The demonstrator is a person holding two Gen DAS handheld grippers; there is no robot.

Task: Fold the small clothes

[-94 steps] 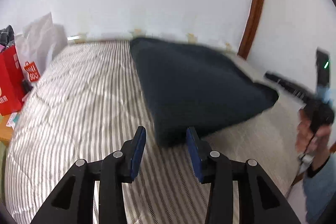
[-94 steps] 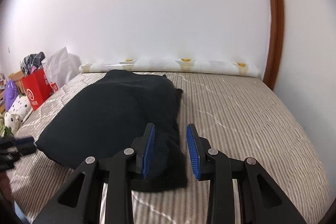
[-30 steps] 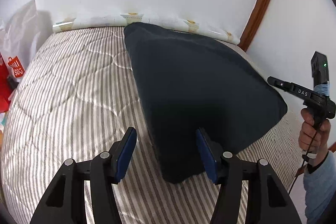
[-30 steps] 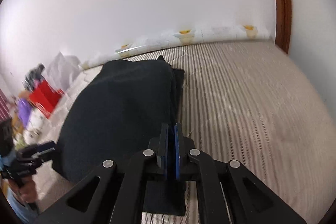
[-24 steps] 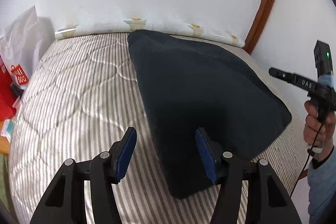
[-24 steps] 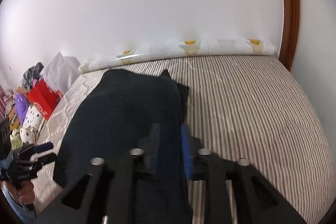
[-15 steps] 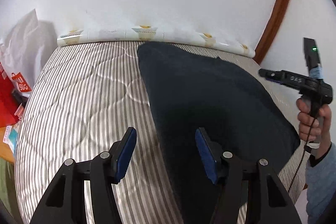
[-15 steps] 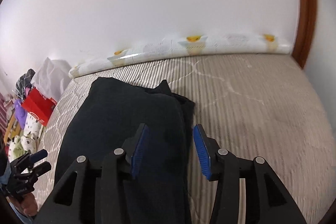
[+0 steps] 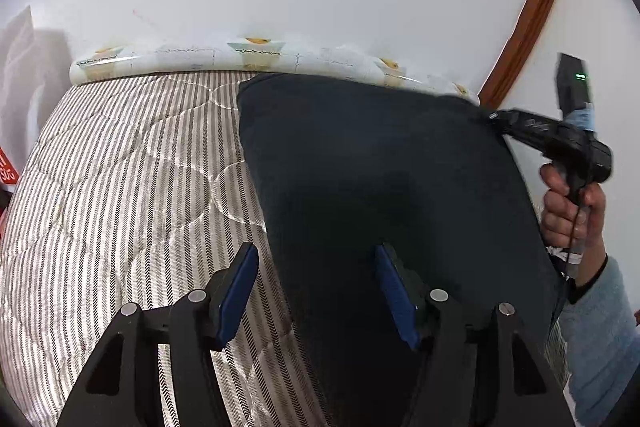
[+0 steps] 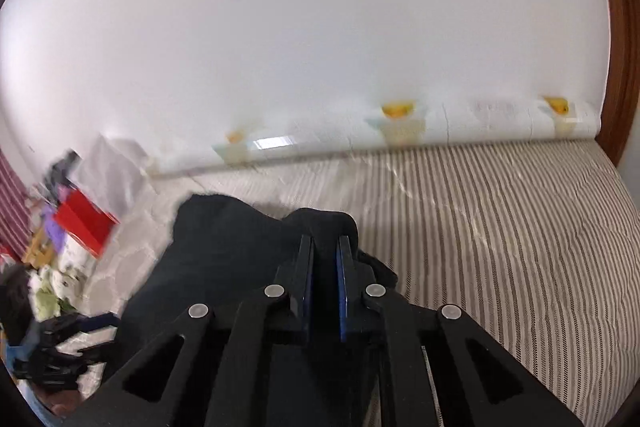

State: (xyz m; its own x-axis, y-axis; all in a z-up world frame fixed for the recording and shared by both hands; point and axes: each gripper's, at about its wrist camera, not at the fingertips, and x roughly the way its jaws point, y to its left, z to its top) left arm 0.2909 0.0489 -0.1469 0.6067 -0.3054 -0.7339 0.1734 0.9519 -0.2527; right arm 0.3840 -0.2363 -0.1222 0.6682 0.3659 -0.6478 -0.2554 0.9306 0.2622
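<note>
A dark navy garment [image 9: 380, 167] lies flat on the striped mattress [image 9: 120, 187]. My left gripper [image 9: 316, 291] hangs open low over the garment's near left part. The cloth's left edge runs between its blue pads [image 9: 238, 287], which do not press on it. In the right wrist view my right gripper [image 10: 324, 267] has its jaws closed narrowly on a raised bunch at the garment's [image 10: 224, 251] far right corner. The left wrist view shows that same right gripper [image 9: 494, 115] held by a hand [image 9: 568, 207], with its tip at that corner.
A rolled patterned sheet [image 9: 240, 55] lies along the white wall at the mattress's far edge. A brown door frame [image 9: 528, 7] stands at the right. A white bag [image 9: 24, 67], a red bag [image 10: 84, 223] and soft toys [image 10: 52, 283] crowd the left side.
The right gripper opened, moved forward to the garment's far right corner and closed there on the cloth. The left gripper slid forward along the garment's left edge, still open.
</note>
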